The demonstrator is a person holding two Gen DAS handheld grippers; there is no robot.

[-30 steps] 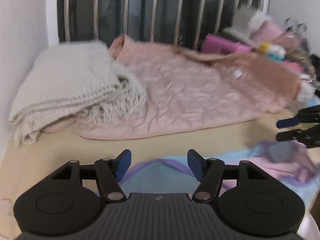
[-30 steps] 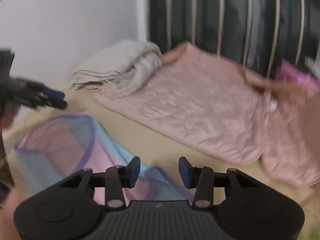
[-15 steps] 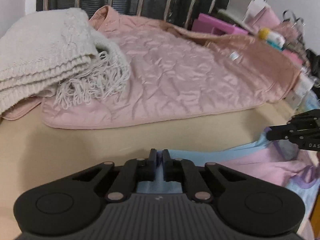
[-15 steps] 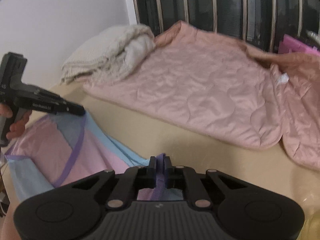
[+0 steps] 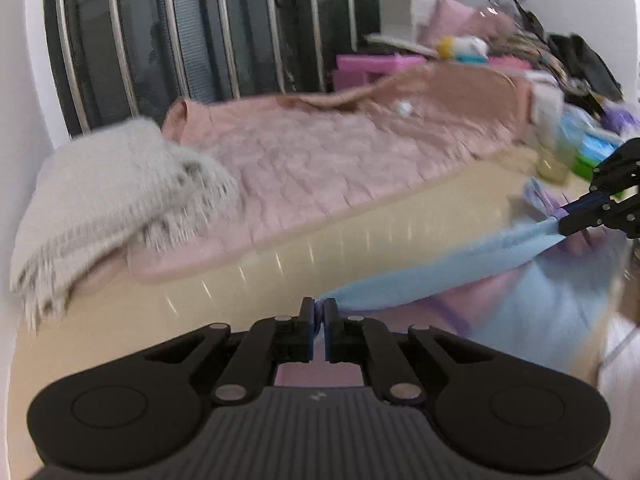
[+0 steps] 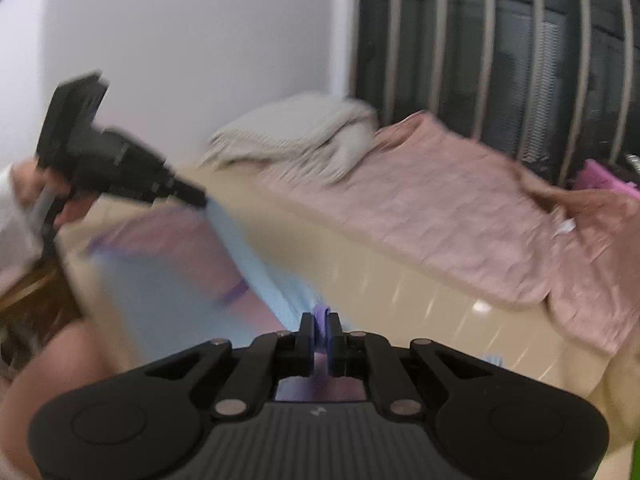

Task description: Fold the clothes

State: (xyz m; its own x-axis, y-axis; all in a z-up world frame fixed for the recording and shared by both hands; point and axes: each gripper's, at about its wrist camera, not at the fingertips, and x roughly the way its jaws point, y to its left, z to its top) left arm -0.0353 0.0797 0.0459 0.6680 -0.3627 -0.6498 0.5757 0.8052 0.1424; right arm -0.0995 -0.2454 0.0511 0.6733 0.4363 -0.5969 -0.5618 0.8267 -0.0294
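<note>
A light blue and pink garment with purple trim [image 5: 452,268] hangs stretched between my two grippers, lifted off the beige table [image 5: 280,264]. My left gripper [image 5: 319,312] is shut on one end of its blue edge. My right gripper [image 6: 320,322] is shut on the purple-trimmed other end; the garment [image 6: 168,276] shows blurred to its left. In the left wrist view the right gripper [image 5: 568,218] pinches the cloth at the far right. In the right wrist view the left gripper [image 6: 202,199] holds the cloth at the left.
A pink quilted blanket [image 5: 320,160] lies across the back of the table, with a folded grey fringed throw [image 5: 104,192] at its left end. Metal window bars [image 5: 180,32] stand behind. Boxes, bottles and clutter [image 5: 560,92] crowd the right end.
Both grippers closed on the garment's edge, then lifted it and pulled it taut between them. Both views are now motion-blurred.
</note>
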